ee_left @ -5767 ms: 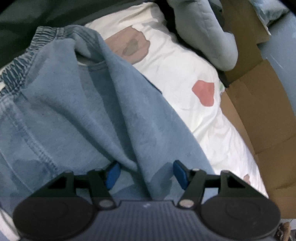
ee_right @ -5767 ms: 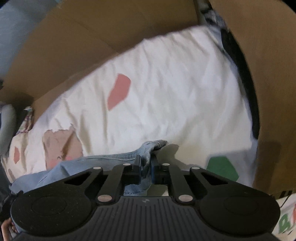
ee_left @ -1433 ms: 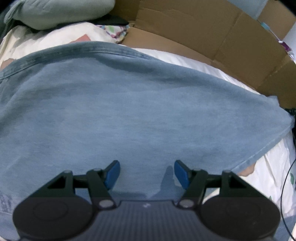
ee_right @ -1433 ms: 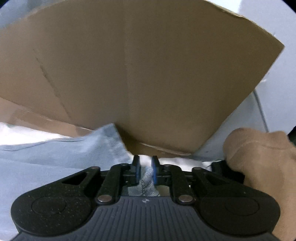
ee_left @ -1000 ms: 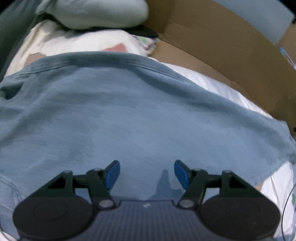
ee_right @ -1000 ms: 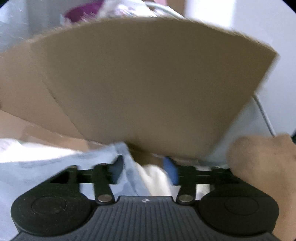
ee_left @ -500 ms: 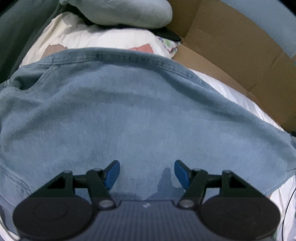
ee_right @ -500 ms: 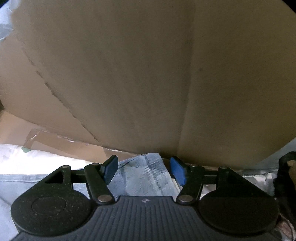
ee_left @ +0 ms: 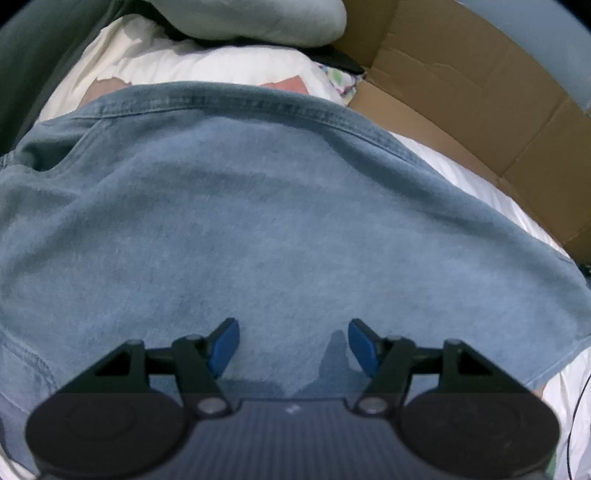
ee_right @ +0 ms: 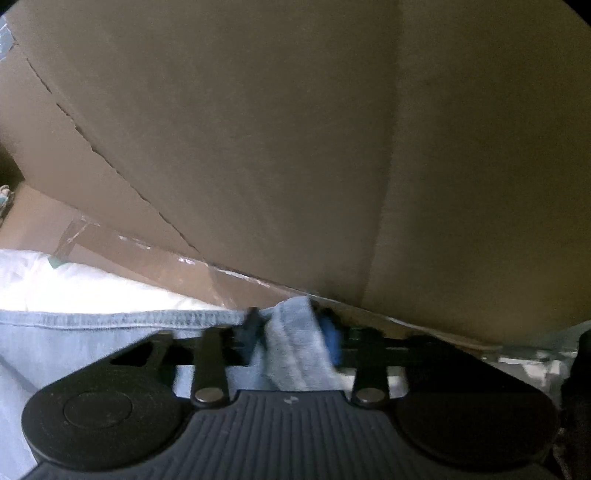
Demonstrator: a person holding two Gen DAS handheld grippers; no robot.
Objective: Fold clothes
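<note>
A blue denim garment (ee_left: 277, 203) lies spread over the white bed sheet (ee_left: 221, 66) and fills most of the left wrist view; its stitched hem runs along the far edge. My left gripper (ee_left: 293, 332) hovers over the cloth, open, with nothing between its blue pads (ee_left: 221, 343). In the right wrist view the denim garment's corner (ee_right: 295, 343) is bunched up between the jaws of my right gripper (ee_right: 291, 325). Those jaws are closing, and the pads press against the fold, close to the cardboard wall.
Brown cardboard panels (ee_right: 295, 129) rise right behind the garment's corner and run along the bed's far side (ee_left: 461, 92). A pale grey pillow (ee_left: 258, 18) lies at the head of the bed. A thin black cable (ee_left: 580, 406) hangs at the right edge.
The right gripper's jaws stood wide over the flat denim corner; they have now narrowed onto it and pinched the cloth into a raised fold. The left gripper stayed open and hardly moved.
</note>
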